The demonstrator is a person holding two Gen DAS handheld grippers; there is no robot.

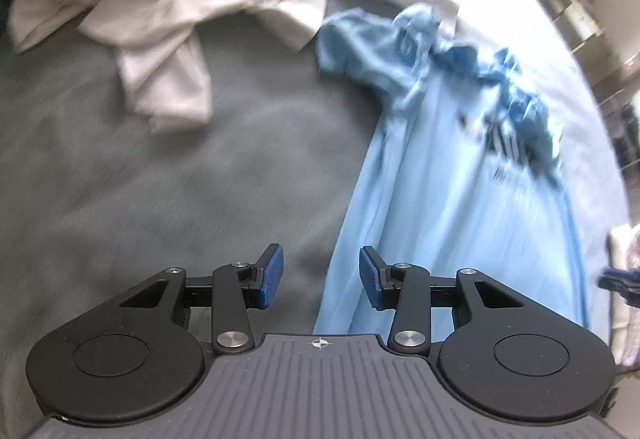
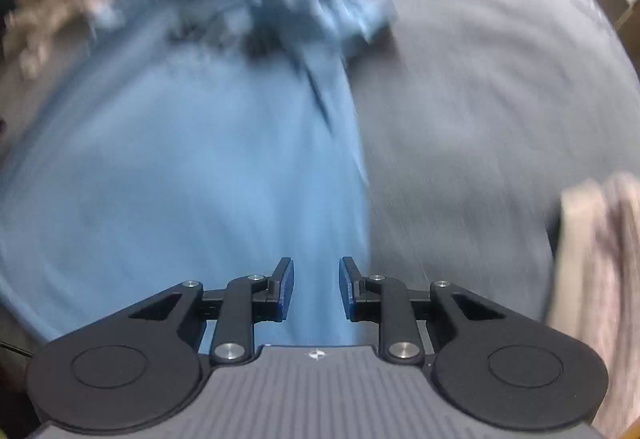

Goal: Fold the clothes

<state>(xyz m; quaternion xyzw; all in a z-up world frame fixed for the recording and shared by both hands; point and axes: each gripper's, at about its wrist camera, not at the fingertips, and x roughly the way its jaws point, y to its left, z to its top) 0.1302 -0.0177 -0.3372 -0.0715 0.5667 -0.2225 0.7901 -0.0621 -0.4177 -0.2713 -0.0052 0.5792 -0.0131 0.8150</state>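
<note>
Left gripper (image 1: 321,276) and right gripper (image 2: 316,289) released, blue shirt (image 1: 448,175) edge below, bare grey sheet (image 1: 160,175) beside

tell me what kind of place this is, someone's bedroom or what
Probably a bedroom or laundry spot, though I can't be sure: a light blue t-shirt lies spread on a grey fabric surface that looks like bedding, beside a heap of white clothes.

Left gripper (image 1: 321,276) and right gripper (image 2: 316,289) angled downward, fingers parted, empty.
</note>
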